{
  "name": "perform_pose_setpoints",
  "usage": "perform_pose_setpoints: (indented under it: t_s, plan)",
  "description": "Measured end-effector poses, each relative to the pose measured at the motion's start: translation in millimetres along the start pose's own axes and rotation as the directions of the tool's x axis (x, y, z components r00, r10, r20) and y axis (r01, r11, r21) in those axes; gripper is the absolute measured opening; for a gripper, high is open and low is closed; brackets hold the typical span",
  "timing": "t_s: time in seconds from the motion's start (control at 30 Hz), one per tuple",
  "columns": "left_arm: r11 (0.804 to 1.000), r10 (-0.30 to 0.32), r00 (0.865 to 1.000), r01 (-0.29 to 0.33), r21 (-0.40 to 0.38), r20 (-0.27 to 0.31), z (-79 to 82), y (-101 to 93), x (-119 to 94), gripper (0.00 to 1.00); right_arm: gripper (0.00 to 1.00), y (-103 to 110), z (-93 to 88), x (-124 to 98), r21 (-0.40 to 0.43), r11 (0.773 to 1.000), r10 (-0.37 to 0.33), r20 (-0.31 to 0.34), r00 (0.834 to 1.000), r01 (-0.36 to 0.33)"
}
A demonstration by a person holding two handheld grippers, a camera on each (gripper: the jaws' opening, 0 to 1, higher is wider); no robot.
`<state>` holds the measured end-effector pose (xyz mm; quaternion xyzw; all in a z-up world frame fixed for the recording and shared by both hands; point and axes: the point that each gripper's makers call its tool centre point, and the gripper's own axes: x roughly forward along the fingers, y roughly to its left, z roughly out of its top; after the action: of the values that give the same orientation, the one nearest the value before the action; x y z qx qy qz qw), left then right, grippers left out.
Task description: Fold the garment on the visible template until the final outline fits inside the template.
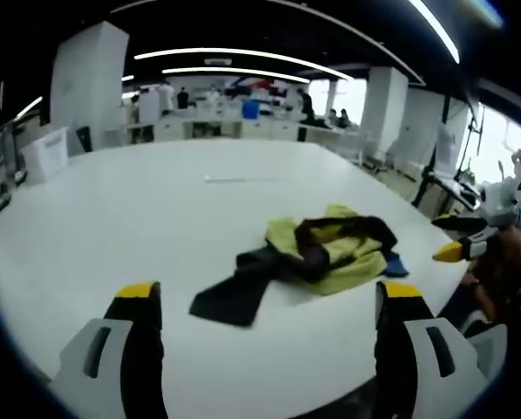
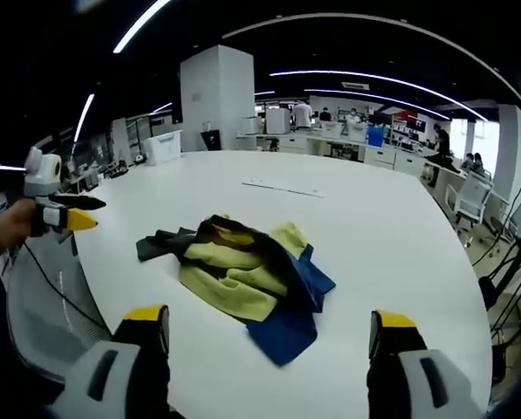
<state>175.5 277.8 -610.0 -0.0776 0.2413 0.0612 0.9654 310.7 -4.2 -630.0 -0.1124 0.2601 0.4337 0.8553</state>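
A crumpled garment (image 1: 325, 251) in yellow-green, black and blue lies on the white table (image 1: 138, 209), with a dark sleeve trailing toward my left gripper (image 1: 269, 292). That gripper hovers open short of the cloth, holding nothing. In the right gripper view the same garment (image 2: 243, 271) lies bunched, its blue part nearest my right gripper (image 2: 269, 319), which is open just in front of it. A hand holds the right gripper (image 1: 452, 237) past the table's edge, jaws apart. The left gripper (image 2: 84, 212) floats beyond the opposite edge. I can make out no template outline on the table.
A thin pale strip (image 1: 241, 178) lies on the table beyond the garment (image 2: 286, 188). A grey chair back (image 2: 42, 305) stands at the near edge. White pillars (image 2: 215, 96), desks and several people fill the room behind. A chair (image 2: 471, 199) stands off the table's far side.
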Motion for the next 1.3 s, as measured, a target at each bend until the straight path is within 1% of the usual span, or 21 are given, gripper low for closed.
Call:
perform_pose_setpoints:
  t_s: [0.17,0.33,0.47,0.53,0.63,0.7,0.77,0.83,0.93,1.1,1.23,1.3]
  plan:
    - [1.000,0.003,1.000,-0.003,0.011,0.022,4.9,-1.0,2,0.93,0.91,-1,3.7,0,-0.018,1.000,-0.006,0.017,1.000,0.006]
    - [0.999,-0.007,0.999,0.006,0.032,0.035,5.4,-6.0,7,0.87,0.89,-3,4.1,2,-0.010,1.000,-0.004,0.021,1.000,0.004]
    - [0.999,-0.024,0.998,0.022,0.037,0.052,6.8,-14.1,13,0.82,0.84,-6,5.5,7,-0.011,1.000,-0.004,0.026,1.000,0.005]
    - [0.999,-0.040,0.997,0.038,0.038,0.062,9.1,-19.2,18,0.82,0.82,-7,5.5,10,-0.013,1.000,-0.004,0.024,1.000,0.004]
    - [0.998,-0.047,0.998,0.045,0.048,0.045,9.7,-27.6,26,0.78,0.77,-10,7.5,15,-0.012,1.000,-0.005,0.032,0.999,0.006]
    - [0.998,-0.046,0.998,0.043,0.046,0.051,10.6,-31.1,29,0.75,0.74,-11,7.8,19,-0.007,1.000,0.002,0.033,0.999,-0.002]
    - [0.998,-0.051,0.996,0.048,0.050,0.069,12.2,-37.5,33,0.71,0.72,-11,6.5,23,-0.004,1.000,0.010,0.029,1.000,-0.010]
    - [0.996,-0.066,0.996,0.062,0.063,0.066,10.5,-45.2,38,0.65,0.68,-13,5.5,27,0.001,1.000,0.015,0.029,0.999,-0.015]
    - [0.994,-0.093,0.994,0.089,0.069,0.051,5.6,-56.2,46,0.60,0.63,-15,4.7,33,0.015,1.000,0.023,0.029,0.999,-0.023]
    - [0.990,-0.122,0.992,0.118,0.079,0.041,2.1,-65.7,53,0.52,0.56,-17,6.0,41,0.013,0.999,0.031,0.026,0.999,-0.031]
    - [0.988,-0.113,0.993,0.109,0.106,0.041,0.4,-69.0,59,0.48,0.48,-20,6.8,49,-0.007,1.000,0.030,0.016,0.999,-0.029]
    - [0.989,-0.107,0.993,0.102,0.105,0.047,1.3,-70.9,62,0.46,0.43,-21,6.3,53,-0.014,0.999,0.030,0.009,1.000,-0.030]
